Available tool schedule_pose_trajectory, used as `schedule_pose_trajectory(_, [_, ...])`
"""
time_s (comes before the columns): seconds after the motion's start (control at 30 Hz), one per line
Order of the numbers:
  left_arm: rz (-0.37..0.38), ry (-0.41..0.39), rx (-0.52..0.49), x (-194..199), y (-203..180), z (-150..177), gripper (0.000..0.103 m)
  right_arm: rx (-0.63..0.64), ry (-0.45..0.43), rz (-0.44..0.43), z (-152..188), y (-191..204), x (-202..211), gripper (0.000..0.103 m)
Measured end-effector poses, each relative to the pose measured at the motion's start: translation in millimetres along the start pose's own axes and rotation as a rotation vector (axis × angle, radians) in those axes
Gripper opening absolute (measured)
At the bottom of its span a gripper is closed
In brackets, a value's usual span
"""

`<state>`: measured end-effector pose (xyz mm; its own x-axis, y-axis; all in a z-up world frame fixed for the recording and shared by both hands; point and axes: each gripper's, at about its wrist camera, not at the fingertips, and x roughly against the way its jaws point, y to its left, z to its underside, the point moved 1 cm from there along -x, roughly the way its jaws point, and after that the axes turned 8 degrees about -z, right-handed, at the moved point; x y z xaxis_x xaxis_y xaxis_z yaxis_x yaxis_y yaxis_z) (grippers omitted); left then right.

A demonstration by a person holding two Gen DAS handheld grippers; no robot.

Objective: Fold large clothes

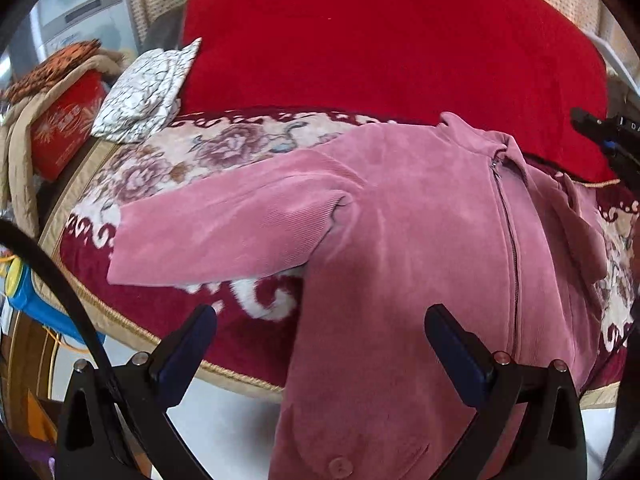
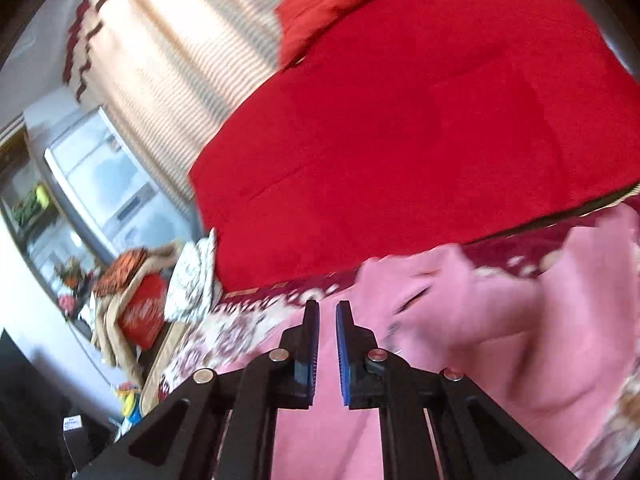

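Lying across the middle of the frame on the floral bedspread [image 1: 224, 148], the pink zip jacket [image 1: 420, 240] has its hem hanging off the lower edge. Left gripper [image 1: 320, 320] hovers spread wide above it, holding nothing. Right gripper [image 2: 327, 312] is nearly closed with a slim gap, nothing pinched.

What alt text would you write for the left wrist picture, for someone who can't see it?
A pink corduroy zip-up jacket lies spread on a floral dark-red bedspread, one sleeve stretched out to the left of the picture. The open black left gripper hovers over its lower half, and a bright red blanket covers the bed behind.
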<state>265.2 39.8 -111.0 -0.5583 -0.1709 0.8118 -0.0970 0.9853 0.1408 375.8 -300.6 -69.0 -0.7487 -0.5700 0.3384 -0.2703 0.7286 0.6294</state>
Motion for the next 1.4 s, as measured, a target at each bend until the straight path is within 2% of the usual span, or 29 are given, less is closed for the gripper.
schedule_pose_trajectory(0.07, [0.003, 0.002, 0.007, 0.2, 4.3, 2.1, 0.103, -0.023, 0.023, -0.023, 9.1, 6.6, -5.3, 0.011])
schedule_pose_trajectory(0.17, [0.014, 0.017, 0.007, -3.4, 0.8, 3.1, 0.103, -0.069, 0.048, 0.035, 20.3, -16.8, 2.7, 0.012])
schedule_pose_trajectory(0.23, [0.026, 0.027, -0.003, -5.4, -6.7, 3.8, 0.103, -0.119, 0.037, 0.083, 19.7, -50.1, 18.8, 0.025])
schedule_pose_trajectory(0.27, [0.031, 0.031, -0.012, -6.5, -12.7, 3.7, 0.103, -0.158, 0.028, 0.124, 20.8, -71.5, 31.8, 0.049])
schedule_pose_trajectory(0.3, [0.035, 0.034, -0.024, -7.0, -18.7, 3.7, 0.103, -0.203, 0.01, 0.147, 21.2, -93.4, 42.3, 0.085])
schedule_pose_trajectory(0.33, [0.039, 0.037, -0.041, -7.6, -26.0, 3.5, 0.103, -0.25, -0.029, 0.161, 20.0, -108.5, 52.3, 0.092])
schedule_pose_trajectory(0.37, [0.042, 0.037, -0.063, -7.9, -34.6, 3.0, 0.103, -0.295, -0.079, 0.181, 20.0, -126.4, 65.7, 0.093])
schedule_pose_trajectory(0.4, [0.042, 0.035, -0.081, -7.6, -41.8, 2.7, 0.103, -0.336, -0.121, 0.201, 21.0, -147.2, 79.3, 0.093])
schedule_pose_trajectory(0.47, [0.038, 0.033, -0.122, -7.1, -57.7, 1.5, 0.103, -0.423, -0.134, 0.196, 22.9, -191.0, 94.9, 0.091])
schedule_pose_trajectory(0.5, [0.039, 0.033, -0.135, -6.7, -63.7, 0.8, 0.103, -0.451, -0.13, 0.191, 22.9, -203.8, 96.2, 0.083])
schedule_pose_trajectory(0.57, [0.038, 0.031, -0.16, -6.0, -75.3, -0.5, 0.103, -0.524, -0.126, 0.209, 24.1, -238.1, 98.0, 0.076])
schedule_pose_trajectory(0.67, [0.029, 0.033, -0.185, -6.7, -88.6, -3.8, 0.103, -0.615, -0.139, 0.155, 21.7, -280.7, 97.5, 0.065])
schedule_pose_trajectory(0.73, [0.023, 0.035, -0.196, -7.6, -94.3, -5.5, 0.103, -0.612, -0.144, 0.149, 8.1, -287.1, 83.9, 0.058])
schedule_pose_trajectory(0.8, [0.018, 0.037, -0.199, -8.9, -97.6, -6.9, 0.103, -0.608, -0.131, 0.188, -2.3, -294.2, 68.8, 0.04])
schedule_pose_trajectory(0.83, [0.017, 0.039, -0.199, -9.5, -98.3, -7.3, 0.103, -0.61, -0.121, 0.202, -6.2, -298.2, 61.4, 0.038])
schedule_pose_trajectory(0.87, [0.016, 0.041, -0.199, -10.0, -98.6, -7.5, 0.103, -0.606, -0.122, 0.203, -8.8, -300.2, 57.4, 0.031])
schedule_pose_trajectory(0.9, [0.015, 0.043, -0.199, -10.7, -98.4, -7.7, 0.103, -0.599, -0.124, 0.204, -10.9, -303.2, 52.0, 0.02])
schedule_pose_trajectory(0.97, [0.015, 0.045, -0.196, -11.2, -96.3, -7.6, 0.103, -0.629, -0.12, 0.162, -15.0, -304.7, 38.6, 0.009])
schedule_pose_trajectory(1.0, [0.016, 0.046, -0.193, -11.3, -93.9, -7.3, 0.103, -0.627, -0.123, 0.136, -9.3, -306.2, 45.6, 0.007])
schedule_pose_trajectory(1.03, [0.017, 0.047, -0.19, -11.2, -92.1, -7.3, 0.103, -0.61, -0.123, 0.125, -9.9, -298.5, 44.9, 0.007])
schedule_pose_trajectory(1.1, [0.022, 0.046, -0.176, -10.6, -85.2, -7.7, 0.103, -0.546, -0.107, 0.052, -10.8, -269.0, 38.8, 0.006])
schedule_pose_trajectory(1.2, [0.029, 0.04, -0.138, -7.3, -69.6, -8.3, 0.103, -0.529, -0.094, -0.045, -6.4, -232.1, 26.9, 0.006])
schedule_pose_trajectory(1.4, [0.027, 0.02, -0.056, 0.0, -28.7, -8.0, 0.103, -0.425, -0.005, -0.242, 14.2, -120.7, -14.3, 0.006])
